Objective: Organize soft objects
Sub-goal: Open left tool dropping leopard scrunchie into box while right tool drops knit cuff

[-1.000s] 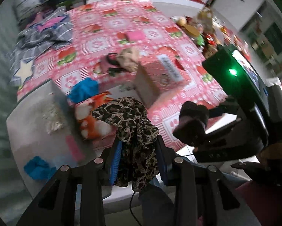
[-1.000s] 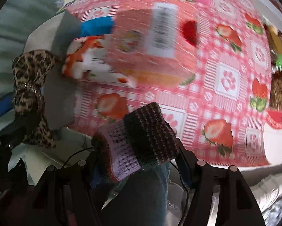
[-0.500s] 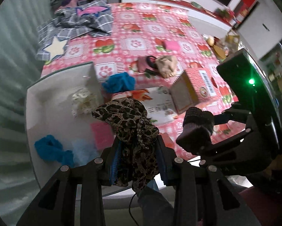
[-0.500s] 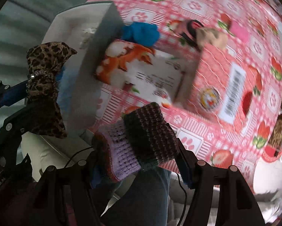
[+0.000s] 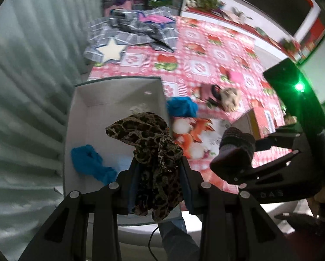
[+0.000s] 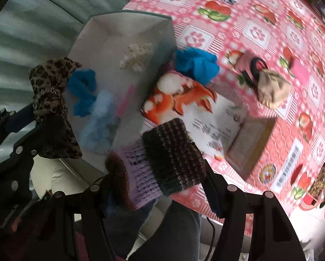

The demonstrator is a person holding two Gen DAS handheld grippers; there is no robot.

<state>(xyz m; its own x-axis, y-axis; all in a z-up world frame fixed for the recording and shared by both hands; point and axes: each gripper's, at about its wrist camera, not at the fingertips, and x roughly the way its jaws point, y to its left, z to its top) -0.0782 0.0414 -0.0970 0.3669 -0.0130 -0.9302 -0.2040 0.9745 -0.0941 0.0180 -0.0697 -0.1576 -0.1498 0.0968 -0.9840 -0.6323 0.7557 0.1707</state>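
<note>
My left gripper [image 5: 160, 182] is shut on a leopard-print fabric bow [image 5: 149, 143], held above the near end of an open white box [image 5: 79, 117]. The bow [image 6: 51, 108] also shows at the left of the right wrist view. My right gripper [image 6: 160, 187] is shut on a knitted purple and dark striped piece [image 6: 162, 161], just off the box's near right corner; the piece [image 5: 236, 150] hangs at the right in the left wrist view. Inside the box lie a blue scrunchie [image 5: 88, 163], a pale blue item [image 6: 101, 119] and a white lacy item [image 6: 136, 56].
On the red strawberry tablecloth [image 5: 205, 43] lie a blue cloth [image 6: 195, 63], an orange-and-white printed package [image 6: 179, 100], a cardboard box [image 6: 255, 143], a beige bundle with a black band [image 6: 271, 87], a pink pad [image 5: 236, 77] and a grey plaid star cloth [image 5: 127, 34]. A curtain [image 5: 27, 87] hangs left.
Both grippers have swung left from over the tablecloth to the white box, rolling as they went. The bow and the knitted piece stay gripped.
</note>
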